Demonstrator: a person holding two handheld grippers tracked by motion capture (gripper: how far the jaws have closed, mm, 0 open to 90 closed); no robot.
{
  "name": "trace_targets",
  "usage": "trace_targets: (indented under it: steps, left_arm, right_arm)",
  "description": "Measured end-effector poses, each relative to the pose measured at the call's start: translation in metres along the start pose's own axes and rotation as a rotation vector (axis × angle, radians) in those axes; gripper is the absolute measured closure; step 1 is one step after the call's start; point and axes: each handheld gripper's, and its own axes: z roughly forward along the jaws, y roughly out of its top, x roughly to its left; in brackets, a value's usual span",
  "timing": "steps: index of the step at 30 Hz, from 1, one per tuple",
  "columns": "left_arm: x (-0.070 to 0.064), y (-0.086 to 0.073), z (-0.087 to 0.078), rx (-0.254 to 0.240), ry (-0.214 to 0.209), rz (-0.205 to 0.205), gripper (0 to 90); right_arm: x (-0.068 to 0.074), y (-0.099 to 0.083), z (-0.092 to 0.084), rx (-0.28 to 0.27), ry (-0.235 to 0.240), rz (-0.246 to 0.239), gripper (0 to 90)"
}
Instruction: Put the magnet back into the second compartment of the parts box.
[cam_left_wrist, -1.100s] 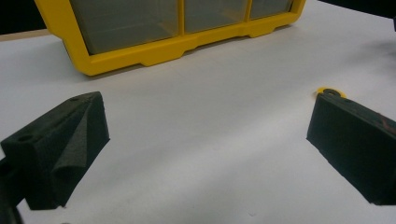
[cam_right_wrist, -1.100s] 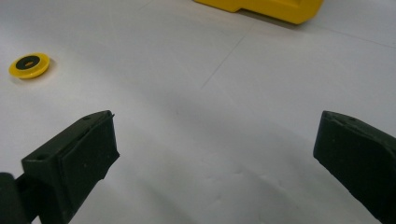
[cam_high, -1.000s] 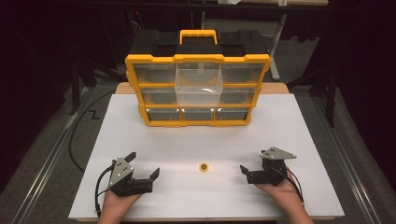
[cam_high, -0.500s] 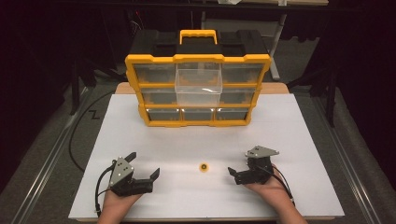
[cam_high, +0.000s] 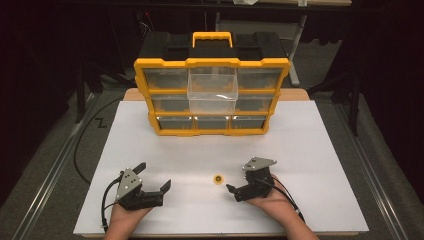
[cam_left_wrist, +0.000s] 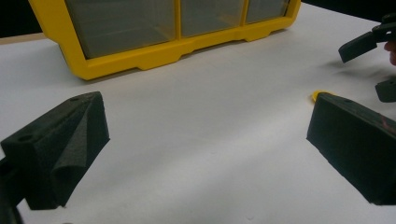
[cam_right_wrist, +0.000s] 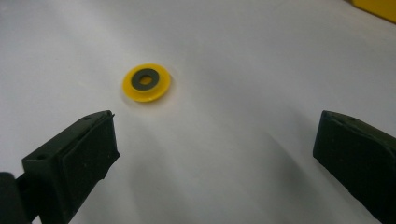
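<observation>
A small yellow disc (cam_high: 217, 179) with a dark ring at its centre lies flat on the white table (cam_high: 310, 145), in front of the yellow organiser case (cam_high: 212, 85) and well apart from it. The right gripper (cam_high: 235, 189) rests just right of the disc, jaws spread wide, holding nothing. The left gripper (cam_high: 155, 177) sits farther left of the disc, jaws likewise apart and empty. One clear drawer (cam_high: 212, 90) appears to protrude from the case's middle column.
</observation>
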Motion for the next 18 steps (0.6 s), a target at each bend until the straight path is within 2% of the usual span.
trace_targets:
  steps: [6, 8, 11, 12, 13, 15, 17, 18]
  left_arm:
    - [-0.001, 0.000, 0.000, -0.006, 0.002, 0.007, 0.2]
    - [-0.001, 0.000, 0.000, -0.005, 0.001, 0.009, 0.2]
    - [-0.001, 0.000, 0.000, -0.004, 0.001, 0.009, 0.2]
    - [-0.001, 0.000, 0.000, -0.004, 0.002, 0.009, 0.2]
    - [-0.001, 0.000, 0.000, -0.003, 0.002, 0.010, 0.2]
    - [-0.001, -0.001, 0.000, -0.001, 0.002, 0.010, 0.2]
    - [-0.001, -0.001, 0.000, 0.000, 0.002, 0.011, 0.2]
    - [-0.001, -0.001, 0.000, 0.000, 0.004, 0.010, 0.2]
  right_arm:
    - [0.006, 0.008, 0.007, -0.014, 0.054, -0.005, 5.1]
    - [0.008, 0.011, 0.010, -0.030, 0.071, -0.012, 13.2]
    - [0.009, 0.013, 0.012, -0.039, 0.086, -0.018, 18.5]
    - [0.009, 0.014, 0.013, -0.033, 0.093, -0.021, 20.7]
    - [0.011, 0.017, 0.017, -0.020, 0.104, -0.034, 28.5]
    - [0.012, 0.018, 0.018, -0.019, 0.109, -0.039, 30.9]
    - [0.015, 0.020, 0.022, -0.007, 0.113, -0.055, 37.5]
    - [0.018, 0.022, 0.025, 0.005, 0.117, -0.077, 43.7]
